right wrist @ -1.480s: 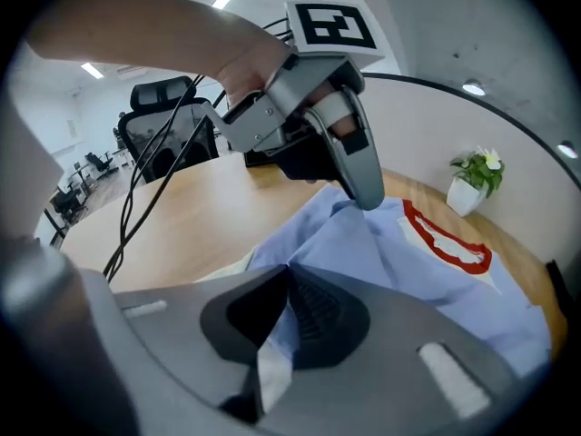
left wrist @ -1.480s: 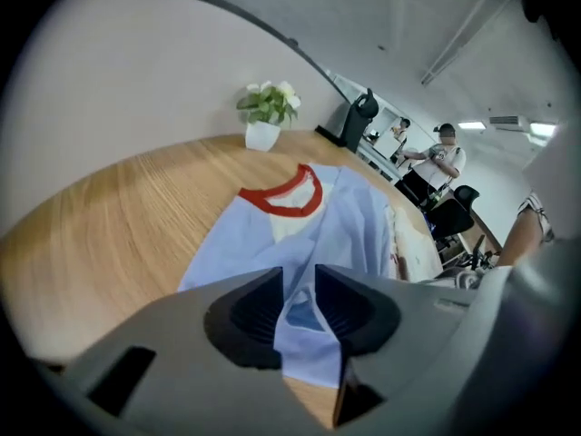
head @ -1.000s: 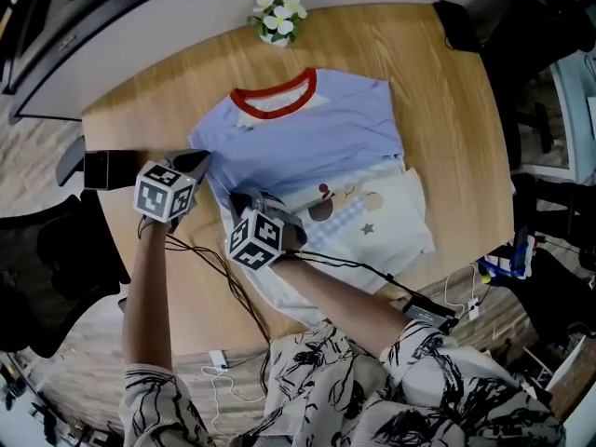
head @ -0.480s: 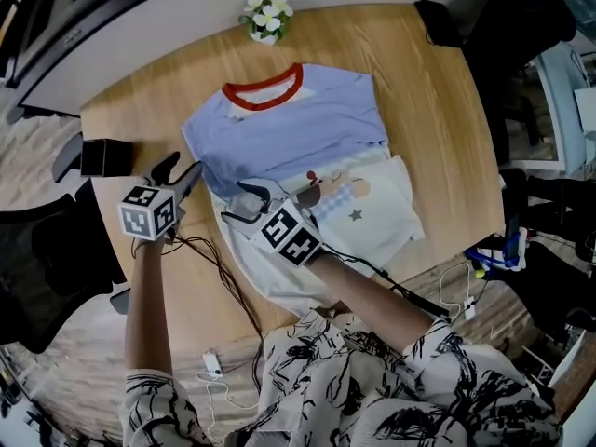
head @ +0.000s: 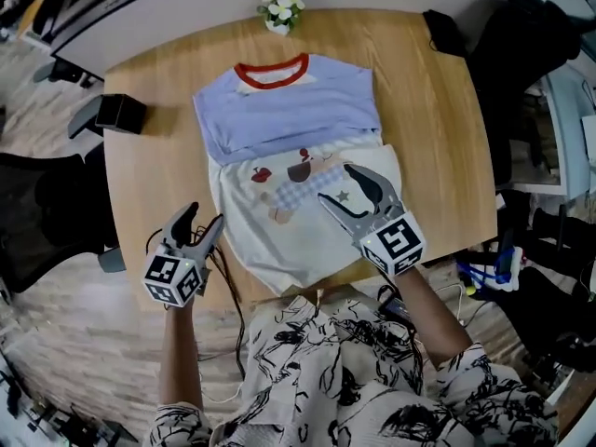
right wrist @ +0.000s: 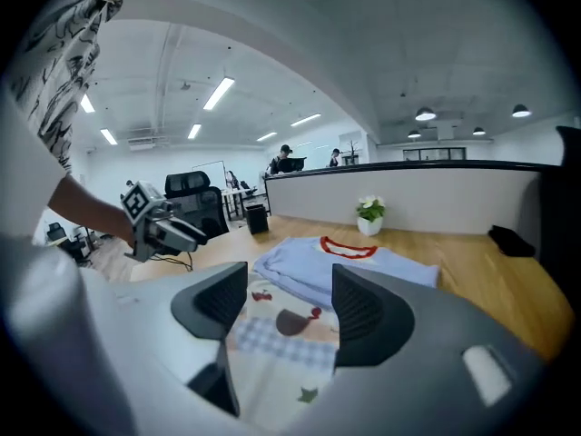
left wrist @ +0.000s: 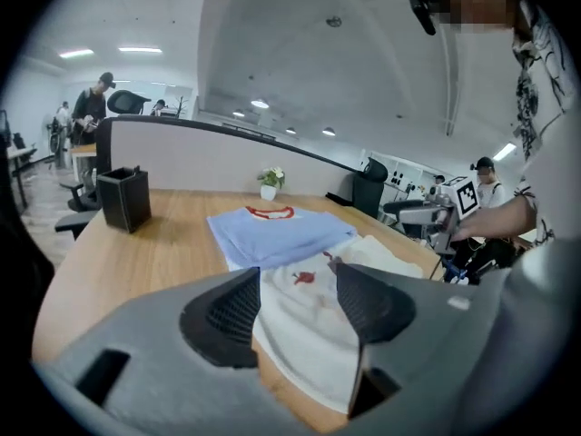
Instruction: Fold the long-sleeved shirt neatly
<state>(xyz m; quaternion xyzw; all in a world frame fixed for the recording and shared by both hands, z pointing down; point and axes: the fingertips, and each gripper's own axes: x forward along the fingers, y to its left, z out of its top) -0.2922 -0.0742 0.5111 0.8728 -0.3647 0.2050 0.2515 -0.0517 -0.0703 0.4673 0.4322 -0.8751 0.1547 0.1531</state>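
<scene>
Both just opening (empty), left claw (head: 205, 217) and right claw (head: 333, 184) film each other.

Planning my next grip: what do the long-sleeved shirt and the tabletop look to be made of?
Long-sleeved shirt: soft matte fabric, probably a cotton knit. It lies limp, with creases and flat folded layers and a ribbed-looking red collar.
Tabletop: wood or wood-look laminate with a smooth finish. Light grain lines show, but which of the two it is can't be told.
</scene>
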